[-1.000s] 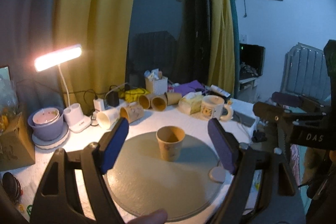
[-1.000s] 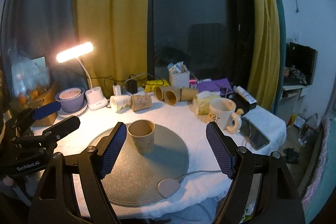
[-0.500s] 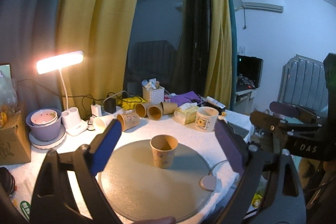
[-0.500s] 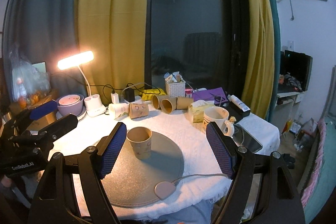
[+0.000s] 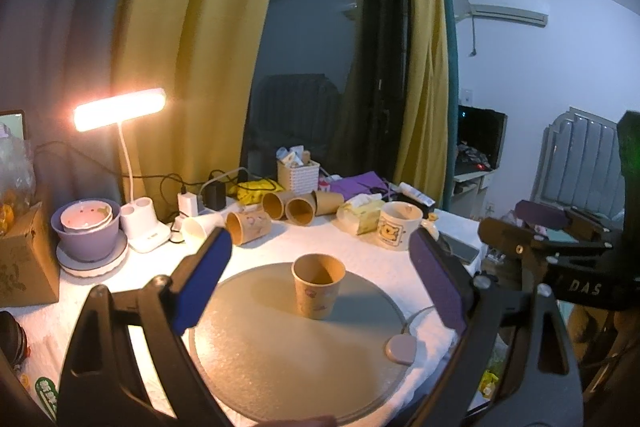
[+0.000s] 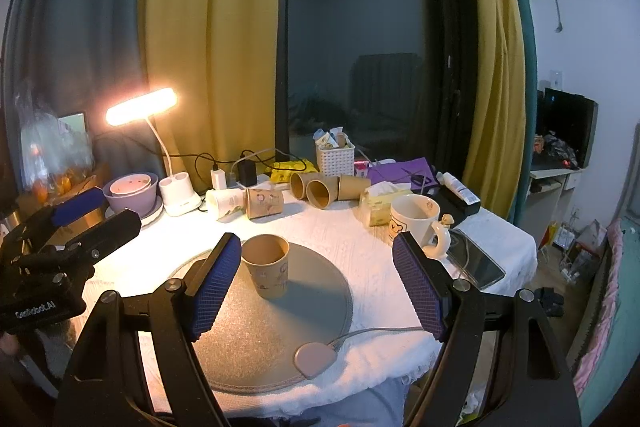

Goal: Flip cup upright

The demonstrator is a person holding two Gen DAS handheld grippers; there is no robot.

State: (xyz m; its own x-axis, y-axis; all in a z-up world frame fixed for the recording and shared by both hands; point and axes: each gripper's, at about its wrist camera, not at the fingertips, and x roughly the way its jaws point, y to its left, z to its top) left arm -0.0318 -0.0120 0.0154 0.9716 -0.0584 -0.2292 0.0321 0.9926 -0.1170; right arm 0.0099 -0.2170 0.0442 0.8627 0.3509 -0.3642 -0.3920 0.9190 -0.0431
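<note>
Round mat bears upright cup; both grippers empty.

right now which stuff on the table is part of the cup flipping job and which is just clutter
Job:
paper cup, upright on the round mat
left claw, open
right claw, open

Clutter:
mug
desk lamp
tissue pack
purple bowl
white basket

The worktop is covered with a white cloth. A round grey mat lies on its near part, and a brown paper cup stands upright on the mat. Along the far edge lie several paper cups on their sides. A lit desk lamp, a purple bowl, a white basket, a tissue pack and a mug stand there too.
</note>
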